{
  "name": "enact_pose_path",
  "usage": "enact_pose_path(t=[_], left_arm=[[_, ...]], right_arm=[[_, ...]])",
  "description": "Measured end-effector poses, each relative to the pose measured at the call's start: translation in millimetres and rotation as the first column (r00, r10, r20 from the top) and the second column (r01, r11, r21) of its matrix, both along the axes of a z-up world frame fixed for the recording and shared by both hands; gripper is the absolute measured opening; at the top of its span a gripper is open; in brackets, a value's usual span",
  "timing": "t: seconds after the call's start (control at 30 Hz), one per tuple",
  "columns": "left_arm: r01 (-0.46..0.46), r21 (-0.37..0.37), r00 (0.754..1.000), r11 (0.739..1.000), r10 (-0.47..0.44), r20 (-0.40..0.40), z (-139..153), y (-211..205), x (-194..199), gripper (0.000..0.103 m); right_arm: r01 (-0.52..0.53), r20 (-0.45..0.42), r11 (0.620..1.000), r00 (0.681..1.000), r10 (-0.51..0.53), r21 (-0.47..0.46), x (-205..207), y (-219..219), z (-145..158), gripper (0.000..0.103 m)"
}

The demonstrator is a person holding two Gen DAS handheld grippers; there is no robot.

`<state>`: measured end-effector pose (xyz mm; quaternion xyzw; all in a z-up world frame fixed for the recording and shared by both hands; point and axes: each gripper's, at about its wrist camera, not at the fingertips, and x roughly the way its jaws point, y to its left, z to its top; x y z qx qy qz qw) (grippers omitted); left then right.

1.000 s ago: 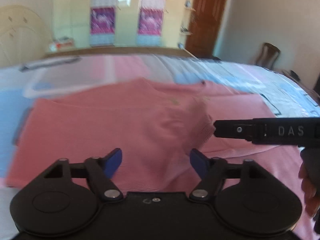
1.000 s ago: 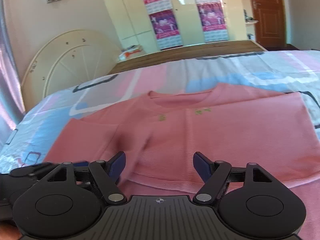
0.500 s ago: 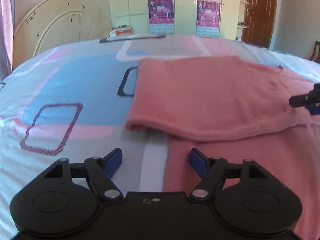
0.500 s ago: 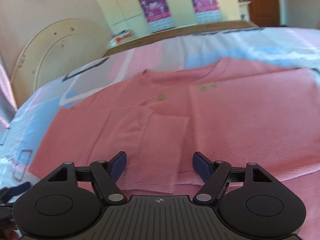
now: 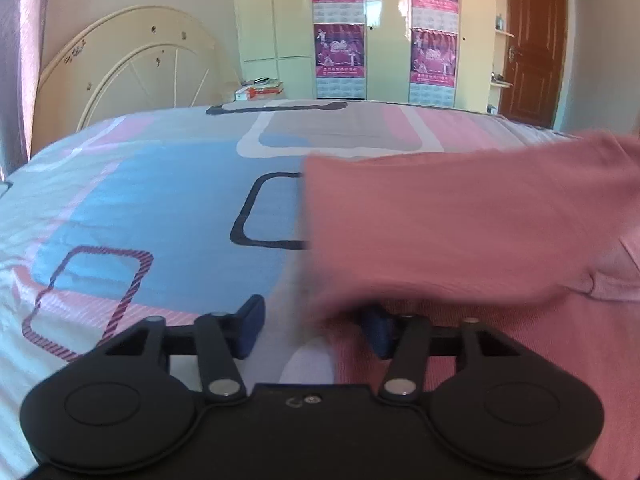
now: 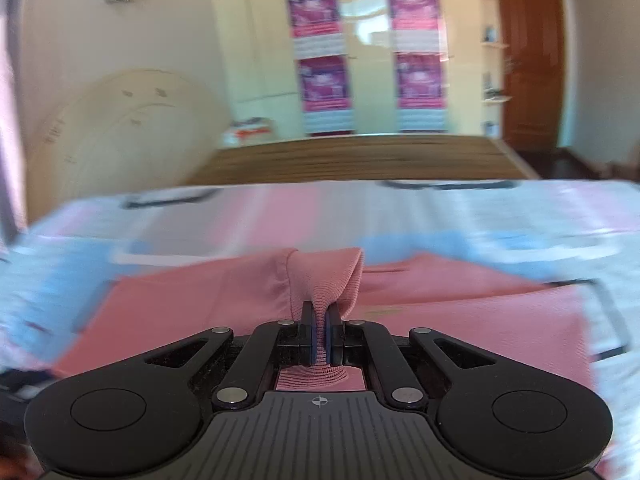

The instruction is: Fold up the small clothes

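The right gripper [image 6: 320, 338] is clenched on a bunched edge of the pink ribbed knit top [image 6: 460, 320], lifting it off the patterned bedsheet [image 5: 160, 216] for folding. The left gripper [image 5: 312, 330], unclenched and just narrowing, straddles the top's near corner without pinching it.

Cream wardrobe [image 5: 384, 32] (postered), brown door [image 5: 532, 44], arched headboard [image 5: 132, 76].

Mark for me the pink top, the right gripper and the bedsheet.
pink top [image 6: 460, 320], right wrist view, flat body of the garment.
right gripper [image 6: 320, 338], right wrist view, between the fingertips shut on the pink top.
bedsheet [image 5: 160, 216], left wrist view, bare blue patch.
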<state>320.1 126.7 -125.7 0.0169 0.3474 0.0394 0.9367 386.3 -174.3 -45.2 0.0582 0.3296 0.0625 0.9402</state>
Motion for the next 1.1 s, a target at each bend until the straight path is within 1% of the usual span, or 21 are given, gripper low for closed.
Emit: enact_pose_path(t=[0.03,0.1,0.13,0.17,0.2,0.23,0.27,0.3,0.37,0.43,0.47,0.5,0.53,0.57,0.6,0.7,0.8,0.87,0.97,1.03,1.1], left_arm=[[-0.001,-0.007,1.000,1.000,0.001,-0.001,0,1,-2,0.049],[0.020,0.002,1.000,1.000,-0.020,0.009,-1,0,-6,0.040],[0.031,0.000,0.999,1.000,-0.031,0.010,-2,0,-6,0.031],[0.041,-0.011,0.999,0.999,-0.041,0.008,-3,0,-6,0.023],[0.044,-0.015,0.999,0.999,-0.044,0.008,-3,-1,-7,0.019],[0.050,-0.016,0.999,0.999,-0.050,0.009,-2,-3,-7,0.012],[0.054,-0.017,0.999,0.998,-0.054,0.009,-2,-4,-7,0.011],[0.046,-0.029,0.999,0.999,-0.046,0.007,-2,-2,-7,0.011],[0.017,-0.086,1.000,0.996,-0.017,-0.005,-2,6,-7,0.011],[0.006,-0.125,1.000,0.992,-0.008,-0.022,2,11,-6,0.011],[0.008,-0.148,0.999,0.989,-0.012,-0.029,6,13,-7,0.016],[0.002,-0.165,0.999,0.986,-0.009,-0.038,10,15,-9,0.019],[-0.007,-0.180,0.999,0.984,-0.001,-0.041,15,17,-11,0.026],[-0.015,-0.192,0.999,0.981,0.008,-0.033,21,20,-15,0.028],[-0.018,-0.197,1.000,0.980,0.014,-0.021,26,21,-17,0.029],[-0.006,-0.219,1.000,0.976,0.011,0.021,41,18,-14,0.031],[0.033,-0.247,0.999,0.968,-0.030,0.016,43,3,11,0.033],[0.056,-0.260,0.998,0.964,-0.055,0.011,39,-10,33,0.037],[0.080,-0.239,0.996,0.968,-0.084,-0.007,25,-27,66,0.040],[0.073,-0.230,0.996,0.971,-0.081,-0.024,14,-29,84,0.042],[0.047,-0.200,0.997,0.979,-0.057,-0.046,1,-26,100,0.042]], right_arm=[[0.024,-0.024,1.000,0.999,-0.025,-0.018,2,-9,-7,0.003],[0.066,-0.084,0.997,0.994,-0.068,-0.027,3,-24,-23,0.003],[0.073,-0.112,0.997,0.991,-0.076,-0.026,3,-27,-32,0.003],[0.073,-0.128,0.997,0.989,-0.077,-0.034,1,-28,-39,0.003],[0.066,-0.140,0.997,0.988,-0.071,-0.044,0,-26,-45,0.003],[0.054,-0.160,0.997,0.985,-0.061,-0.047,-1,-23,-50,0.003],[0.053,-0.178,0.998,0.982,-0.059,-0.040,-1,-23,-54,0.004],[0.061,-0.176,0.998,0.982,-0.064,-0.026,-3,-26,-55,0.004],[0.060,-0.186,0.998,0.981,-0.061,-0.007,-4,-30,-55,0.005],[0.055,-0.197,0.998,0.979,-0.052,0.011,-6,-38,-54,0.009],[0.053,-0.201,0.998,0.978,-0.048,0.019,-6,-42,-54,0.012],[0.059,-0.201,0.998,0.978,-0.052,0.030,-5,-47,-52,0.019],[0.076,-0.192,0.996,0.979,-0.066,0.044,-7,-51,-50,0.035],[0.097,-0.173,0.994,0.981,-0.086,0.054,-10,-54,-46,0.041],[0.112,-0.149,0.992,0.984,-0.102,0.060,-9,-54,-44,0.044],[0.088,-0.103,0.995,0.991,-0.083,0.044,-5,-48,-38,0.044],[0.048,-0.092,0.998,0.995,-0.045,0.029,6,-34,-37,0.043],[0.033,-0.098,0.999,0.995,-0.029,0.038,17,-25,-41,0.042],[0.018,-0.103,0.999,0.995,-0.014,0.041,30,-13,-45,0.042],[0.008,-0.098,1.000,0.995,-0.006,0.024,37,-7,-48,0.042],[0.000,-0.098,1.000,0.995,0.000,0.001,41,-3,-54,0.042]])
